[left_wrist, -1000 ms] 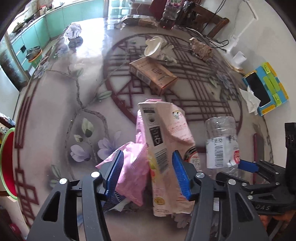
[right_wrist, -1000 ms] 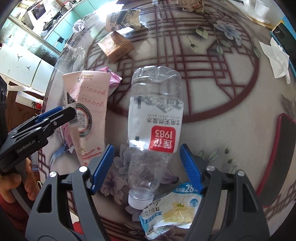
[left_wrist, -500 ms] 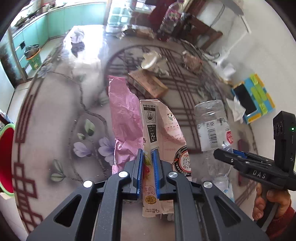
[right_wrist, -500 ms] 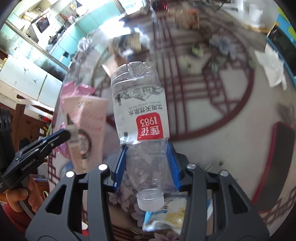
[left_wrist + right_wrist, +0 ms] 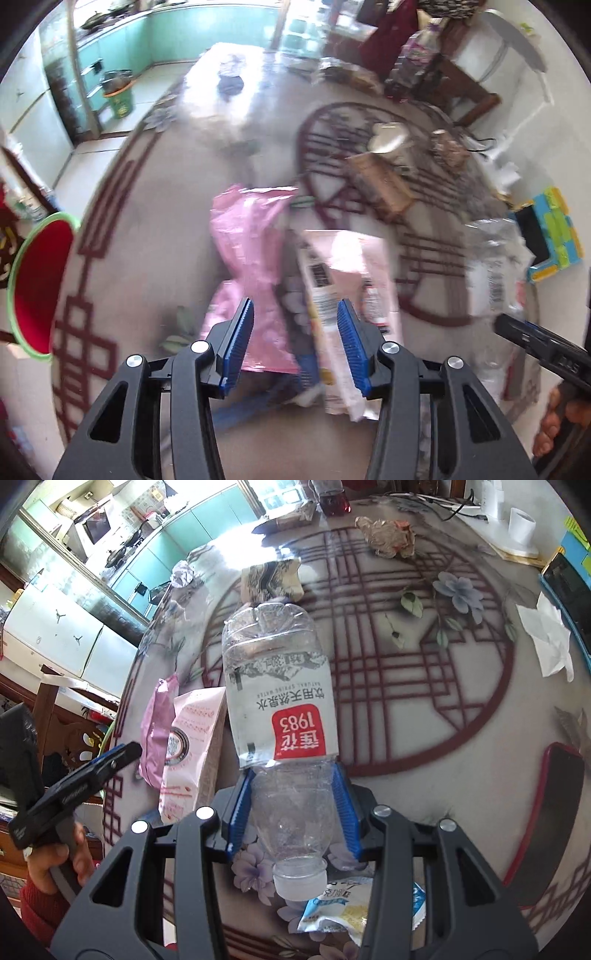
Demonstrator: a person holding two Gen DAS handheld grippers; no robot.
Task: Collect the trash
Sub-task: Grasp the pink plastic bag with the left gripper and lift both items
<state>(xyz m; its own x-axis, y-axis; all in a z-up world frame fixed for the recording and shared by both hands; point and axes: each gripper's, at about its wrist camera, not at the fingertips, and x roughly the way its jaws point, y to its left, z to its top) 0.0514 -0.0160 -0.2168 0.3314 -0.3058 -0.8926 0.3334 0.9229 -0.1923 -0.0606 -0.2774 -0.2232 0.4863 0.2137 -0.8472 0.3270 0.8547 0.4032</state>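
Observation:
My left gripper (image 5: 295, 343) is open, its blue pads on either side of a pink wrapper (image 5: 251, 254) and a pale pink printed pouch (image 5: 347, 295); the view is blurred. Both wrappers also show in the right wrist view, pink wrapper (image 5: 157, 731) and pouch (image 5: 192, 753), above the table edge. My right gripper (image 5: 291, 812) is shut on a clear plastic water bottle (image 5: 280, 701) with a red and white label, cap towards the camera, held above the table. The bottle also shows in the left wrist view (image 5: 491, 280).
The round patterned table (image 5: 424, 686) carries a brown carton (image 5: 380, 184), a crumpled brown wrapper (image 5: 388, 535), a patterned paper cup (image 5: 269, 579), a white tissue (image 5: 550, 642) and a blue snack packet (image 5: 343, 912). A red bin with a green rim (image 5: 37, 284) stands at the left.
My left gripper has opened; half a second ago it was shut on the pink wrappers. My right gripper has stayed shut on the bottle and lifted it higher.

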